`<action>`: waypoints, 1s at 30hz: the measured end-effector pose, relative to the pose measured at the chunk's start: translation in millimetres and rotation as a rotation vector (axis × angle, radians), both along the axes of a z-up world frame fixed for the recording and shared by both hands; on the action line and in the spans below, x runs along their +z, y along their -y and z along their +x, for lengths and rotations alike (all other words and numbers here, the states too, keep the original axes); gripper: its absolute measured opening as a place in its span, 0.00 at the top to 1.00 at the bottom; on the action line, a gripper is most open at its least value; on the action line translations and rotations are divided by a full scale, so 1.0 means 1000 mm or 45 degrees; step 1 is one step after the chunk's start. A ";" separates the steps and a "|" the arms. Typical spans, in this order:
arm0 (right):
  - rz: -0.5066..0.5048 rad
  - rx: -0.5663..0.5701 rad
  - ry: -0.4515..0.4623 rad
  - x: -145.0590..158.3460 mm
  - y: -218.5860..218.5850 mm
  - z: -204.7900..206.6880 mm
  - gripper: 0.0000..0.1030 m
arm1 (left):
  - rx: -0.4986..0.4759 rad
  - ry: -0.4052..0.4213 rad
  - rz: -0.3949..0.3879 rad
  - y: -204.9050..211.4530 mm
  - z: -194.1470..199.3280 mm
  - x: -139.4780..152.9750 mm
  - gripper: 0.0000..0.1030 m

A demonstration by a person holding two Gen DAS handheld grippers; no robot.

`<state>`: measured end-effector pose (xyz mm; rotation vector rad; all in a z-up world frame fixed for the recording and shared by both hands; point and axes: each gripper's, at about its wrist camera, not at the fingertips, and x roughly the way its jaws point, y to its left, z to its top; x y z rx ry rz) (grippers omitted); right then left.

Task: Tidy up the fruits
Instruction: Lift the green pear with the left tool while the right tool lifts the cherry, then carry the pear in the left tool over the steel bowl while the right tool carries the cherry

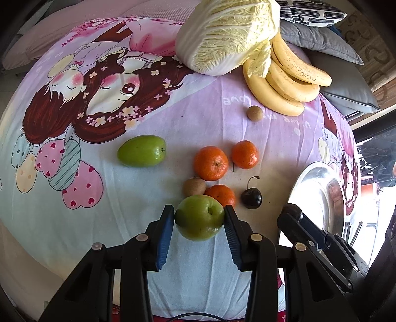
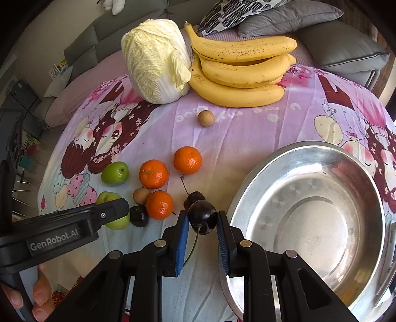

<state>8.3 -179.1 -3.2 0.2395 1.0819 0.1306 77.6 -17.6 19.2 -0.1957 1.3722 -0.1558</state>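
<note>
On a bench draped in a cartoon-print sheet (image 2: 247,128), the steel basin (image 2: 307,153) holds nothing yet, so sorting has barely begun. The left gripper (image 1: 199,219) clamps a green apple (image 1: 199,218) and the right gripper (image 2: 202,220) pinches a dark cherry (image 2: 202,219) beside the basin's rim; three tangerines (image 2: 154,174), another green fruit (image 2: 115,173), and small brown fruits remain loose.

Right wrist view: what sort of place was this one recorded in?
Probably a home living room: a grey sofa with loose cushions stands behind a table under a cartoon-print cloth, where bananas, a napa cabbage and a steel basin sit.
</note>
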 end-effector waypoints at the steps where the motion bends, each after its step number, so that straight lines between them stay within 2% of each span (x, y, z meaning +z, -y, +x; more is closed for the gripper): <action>1: 0.005 -0.010 0.003 0.001 0.003 -0.001 0.76 | -0.007 0.002 -0.004 0.003 0.000 0.002 0.60; 3: 0.016 -0.034 0.007 0.003 0.012 -0.002 0.76 | -0.022 0.016 0.008 0.010 -0.001 0.008 0.62; 4: 0.020 -0.047 0.010 0.004 0.016 -0.003 0.76 | -0.031 0.021 0.007 0.014 0.000 0.010 0.69; 5: 0.024 -0.060 0.012 0.005 0.020 -0.004 0.76 | -0.038 0.023 0.002 0.018 0.001 0.012 0.71; 13: 0.047 -0.145 0.012 0.006 0.051 -0.007 0.76 | -0.056 0.045 0.036 0.033 0.001 0.019 0.72; 19: 0.059 -0.129 -0.012 0.000 0.050 -0.009 0.76 | -0.059 -0.012 0.061 0.027 -0.009 0.007 0.72; 27: 0.063 -0.052 -0.051 -0.009 0.032 -0.019 0.76 | -0.067 -0.135 0.043 0.008 -0.043 -0.021 0.61; 30: 0.058 -0.029 -0.055 -0.009 0.027 -0.024 0.76 | -0.102 -0.136 0.054 0.007 -0.052 -0.022 0.50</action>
